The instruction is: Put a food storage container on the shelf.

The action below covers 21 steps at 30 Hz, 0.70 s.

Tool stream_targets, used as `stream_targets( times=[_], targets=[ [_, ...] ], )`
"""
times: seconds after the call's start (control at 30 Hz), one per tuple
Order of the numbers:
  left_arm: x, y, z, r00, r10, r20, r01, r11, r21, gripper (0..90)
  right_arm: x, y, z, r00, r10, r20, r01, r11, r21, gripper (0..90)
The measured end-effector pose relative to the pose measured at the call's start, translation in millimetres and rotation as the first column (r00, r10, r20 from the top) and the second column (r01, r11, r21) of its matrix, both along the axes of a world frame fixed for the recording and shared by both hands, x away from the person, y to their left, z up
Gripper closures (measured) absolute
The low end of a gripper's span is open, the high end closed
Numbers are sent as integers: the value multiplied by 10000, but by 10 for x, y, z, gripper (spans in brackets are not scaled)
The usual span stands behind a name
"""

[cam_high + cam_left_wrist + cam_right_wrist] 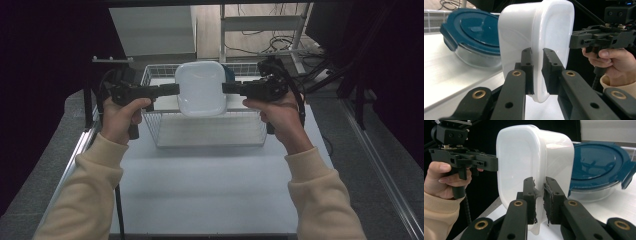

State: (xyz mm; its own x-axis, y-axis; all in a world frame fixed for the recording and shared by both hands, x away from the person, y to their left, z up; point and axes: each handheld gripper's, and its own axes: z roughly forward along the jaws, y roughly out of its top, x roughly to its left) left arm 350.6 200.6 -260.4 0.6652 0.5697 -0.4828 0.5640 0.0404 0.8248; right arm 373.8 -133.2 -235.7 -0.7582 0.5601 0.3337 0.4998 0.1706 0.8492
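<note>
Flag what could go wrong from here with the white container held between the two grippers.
1. Both the left gripper and right gripper pinch only the thin rim of the white container; it may slip or flex loose over the wire basket.
2. The blue-lidded glass container sits close behind; a swing could knock it.

We see the high view dim and soft, its corners sinking to near black, while the white table [200,185] takes even light from above and carries only faint shadows. The white container [200,88] glares, its surface detail washed out. In both gripper views the near jaws blur slightly; the blue lid [599,162] shows pale reflections.
</note>
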Motion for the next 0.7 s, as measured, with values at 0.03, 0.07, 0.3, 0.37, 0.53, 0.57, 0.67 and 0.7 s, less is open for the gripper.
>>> stream_targets(
  times=[0.03, 0.07, 0.3, 0.37, 0.53, 0.57, 0.67, 0.7],
  targets=[
    [10, 1, 15, 10000, 6, 16, -6, 10000, 25, 799, 16, 5, 22, 10000, -11, 23, 11, 10000, -8, 798],
    [23, 1, 34, 10000, 13, 21, -13, 10000, 21, 799, 26, 6, 36, 10000, -18, 23, 18, 10000, -8, 798],
    [143, 26, 153, 10000, -33, 78, 34, 10000, -81, 799, 122, 27, 180, 9999, -80, 70, 80, 10000, 36, 799],
    [170, 33, 176, 10000, -34, 64, 34, 9999, -114, 798, 141, 36, 223, 9999, -119, 85, 119, 9999, 5, 798],
    [243, 38, 243, 10000, -76, 58, 77, 9999, -142, 799, 198, 41, 297, 9999, -155, 55, 155, 9999, 19, 799],
    [266, 39, 255, 9999, -98, 25, 98, 9998, -152, 799, 210, 41, 304, 9998, -168, 56, 168, 9999, 24, 799],
    [325, 36, 292, 10000, -88, -15, 88, 9999, -117, 798, 259, 41, 327, 9998, -217, -34, 217, 9997, 64, 799],
    [338, 35, 302, 10000, -70, -19, 70, 9999, -107, 798, 282, 41, 333, 9997, -255, -63, 256, 9996, 96, 799]
  ],
)
